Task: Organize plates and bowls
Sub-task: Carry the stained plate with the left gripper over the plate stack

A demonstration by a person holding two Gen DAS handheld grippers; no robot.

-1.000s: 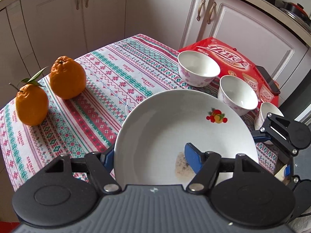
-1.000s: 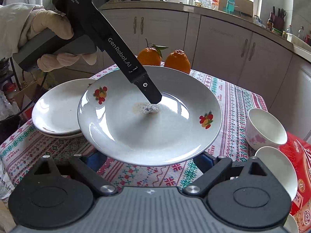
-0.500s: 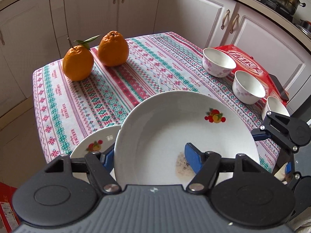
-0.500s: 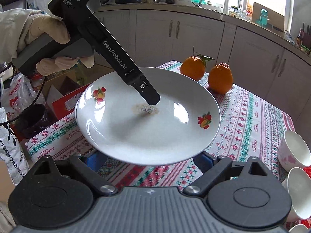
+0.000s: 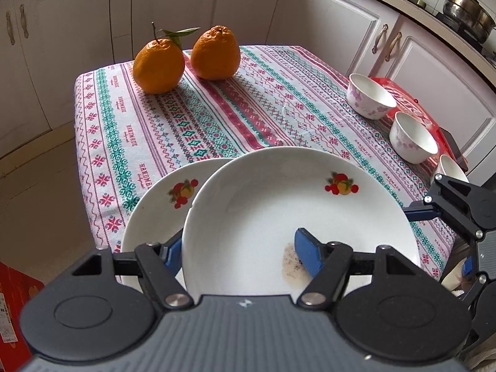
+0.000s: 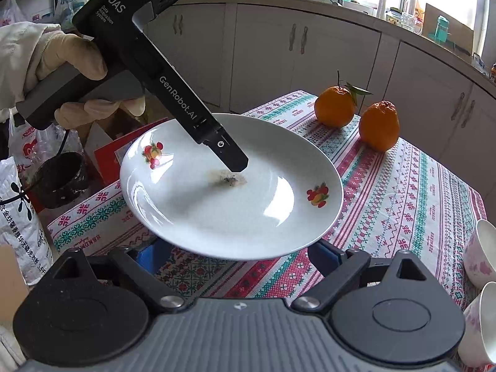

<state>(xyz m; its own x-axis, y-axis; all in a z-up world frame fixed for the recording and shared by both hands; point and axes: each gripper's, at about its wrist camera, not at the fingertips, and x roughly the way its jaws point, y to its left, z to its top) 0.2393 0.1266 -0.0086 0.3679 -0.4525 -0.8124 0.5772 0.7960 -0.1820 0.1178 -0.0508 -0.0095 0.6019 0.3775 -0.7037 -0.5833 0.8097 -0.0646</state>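
In the left wrist view, a red carton (image 5: 15, 303) stands on the floor at the far left. The desk (image 5: 217, 117), under a patterned cloth of red and green bands, carries two oranges (image 5: 158, 65) side by side at its far edge, the left one with a stem and leaf. Nearer, a white plate with a fruit print (image 5: 152, 217) lies on the cloth by the desk's left edge. Over it, partly covering its right side, hangs a second plate (image 5: 279, 210) of the same kind, tilted, with a speckled brown smear near its lower rim. The left tongs (image 5: 238, 252) pinch this held plate by its near rim, one blue pad under the rim at the left and the other pad pressing on the inner face beside the smear. To the right, three white bowls with pink flowers (image 5: 369, 96) stand in a row along the desk's right side, the nearest mostly hidden; they sit against a red package (image 5: 412, 102). At the far right edge the right tongs (image 5: 446, 210) show, just beside the held plate's rim.

In the right wrist view, a gloved hand (image 6: 71, 71) at the upper left holds the left tongs' black handle, whose finger reaches down onto the plate beside the smear. The right tongs are spread wide, their blue pads below the plate's near rim; whether they touch it I cannot tell.
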